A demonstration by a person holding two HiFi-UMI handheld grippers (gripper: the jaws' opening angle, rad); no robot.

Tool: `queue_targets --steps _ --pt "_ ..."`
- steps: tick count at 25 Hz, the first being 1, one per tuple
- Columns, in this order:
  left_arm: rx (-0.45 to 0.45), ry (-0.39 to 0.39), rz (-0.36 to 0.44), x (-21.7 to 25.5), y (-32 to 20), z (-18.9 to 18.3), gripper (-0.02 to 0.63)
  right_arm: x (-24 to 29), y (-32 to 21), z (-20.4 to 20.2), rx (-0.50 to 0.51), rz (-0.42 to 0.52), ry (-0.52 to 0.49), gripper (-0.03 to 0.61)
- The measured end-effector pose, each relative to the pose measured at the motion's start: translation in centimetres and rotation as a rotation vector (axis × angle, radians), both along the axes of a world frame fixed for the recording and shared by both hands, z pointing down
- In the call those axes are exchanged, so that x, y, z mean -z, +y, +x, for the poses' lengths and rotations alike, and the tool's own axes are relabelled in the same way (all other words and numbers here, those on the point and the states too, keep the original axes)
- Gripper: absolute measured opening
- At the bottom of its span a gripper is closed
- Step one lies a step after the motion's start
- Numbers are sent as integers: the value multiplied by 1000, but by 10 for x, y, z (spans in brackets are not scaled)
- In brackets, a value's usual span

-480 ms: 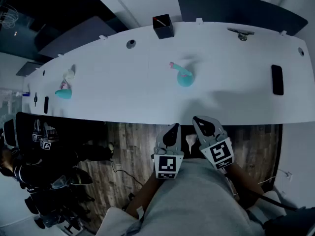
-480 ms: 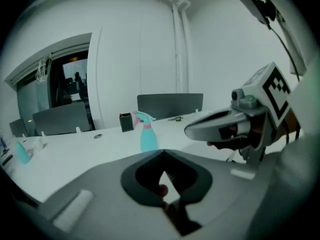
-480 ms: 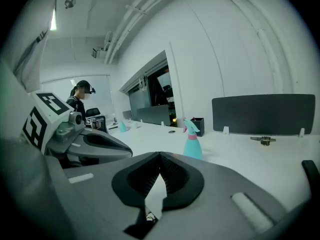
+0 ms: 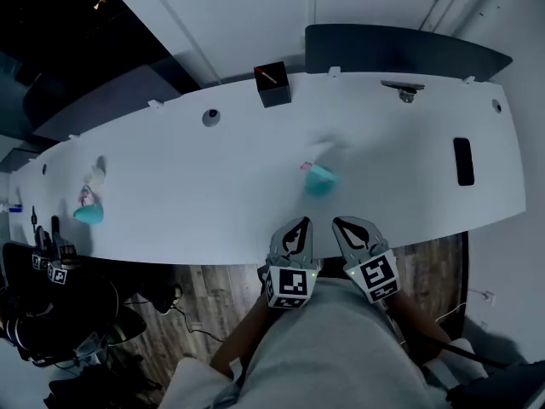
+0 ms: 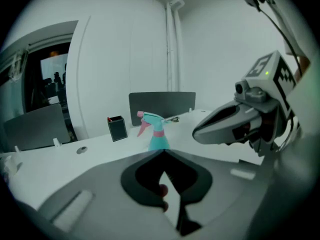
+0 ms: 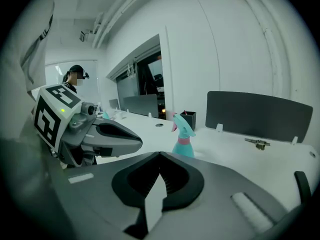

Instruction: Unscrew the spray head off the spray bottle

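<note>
A teal spray bottle (image 4: 320, 181) with a pink-collared spray head (image 4: 306, 168) stands upright on the white table (image 4: 213, 194), near its front edge. Both grippers hover side by side at that edge, just short of the bottle and apart from it. My left gripper (image 4: 299, 223) is shut with nothing in it. My right gripper (image 4: 341, 223) is likewise shut and empty. In the left gripper view the bottle (image 5: 158, 134) rises just beyond the closed left gripper (image 5: 163, 152). In the right gripper view the bottle (image 6: 183, 142) stands past the closed right gripper (image 6: 160, 154).
A black box (image 4: 272, 84) sits at the table's back, a dark phone (image 4: 462, 161) at the right, a metal piece (image 4: 405, 88) at the back right. A second teal bottle (image 4: 88, 209) stands far left. A dark partition (image 4: 400, 51) lines the rear. Another person (image 4: 51, 296) is at lower left.
The table and bottle now lie closer: both grippers, earlier over the wooden floor, have come forward to the table's front edge. Both stay shut.
</note>
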State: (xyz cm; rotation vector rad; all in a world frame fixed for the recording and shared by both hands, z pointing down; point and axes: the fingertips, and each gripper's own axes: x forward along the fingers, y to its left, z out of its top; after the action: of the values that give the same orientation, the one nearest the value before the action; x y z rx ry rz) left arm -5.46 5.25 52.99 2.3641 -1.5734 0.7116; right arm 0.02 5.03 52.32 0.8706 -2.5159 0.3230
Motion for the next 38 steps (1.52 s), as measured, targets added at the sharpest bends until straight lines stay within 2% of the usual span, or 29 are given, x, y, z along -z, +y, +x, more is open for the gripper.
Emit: queue_targets --steps 4,8,10,16,20,24,28,29,34,38 --pt "-93 -5 -18 -11 -14 -3 2 -16 -10 -4 -50 -21 74 0" --pt "-132 -12 -52 -25 -24 -2 2 -29 -16 -1 -68 -67 98 4" --pt "-127 -27 -60 -29 -29 -1 2 -37 -19 -3 -39 -108 98 232" --pt "-65 -46 -68 -23 -40 1 2 -58 -45 -6 56 -57 160 317" --pt "21 -93 -73 -18 -45 -18 3 -83 -77 -17 116 -20 191 388" --pt "90 -123 -66 -10 -45 -32 2 -112 -96 -35 184 -34 208 449" --pt "127 -140 -43 -3 -49 -37 2 -126 -103 -48 239 -2 245 448" --pt "124 -148 -30 0 -50 -37 2 -126 -104 -50 249 12 253 406" --pt "56 -200 39 13 -58 -31 2 -122 -102 -49 327 82 336 397" --pt "17 -256 78 22 -61 -30 2 -111 -106 -45 336 171 412 396"
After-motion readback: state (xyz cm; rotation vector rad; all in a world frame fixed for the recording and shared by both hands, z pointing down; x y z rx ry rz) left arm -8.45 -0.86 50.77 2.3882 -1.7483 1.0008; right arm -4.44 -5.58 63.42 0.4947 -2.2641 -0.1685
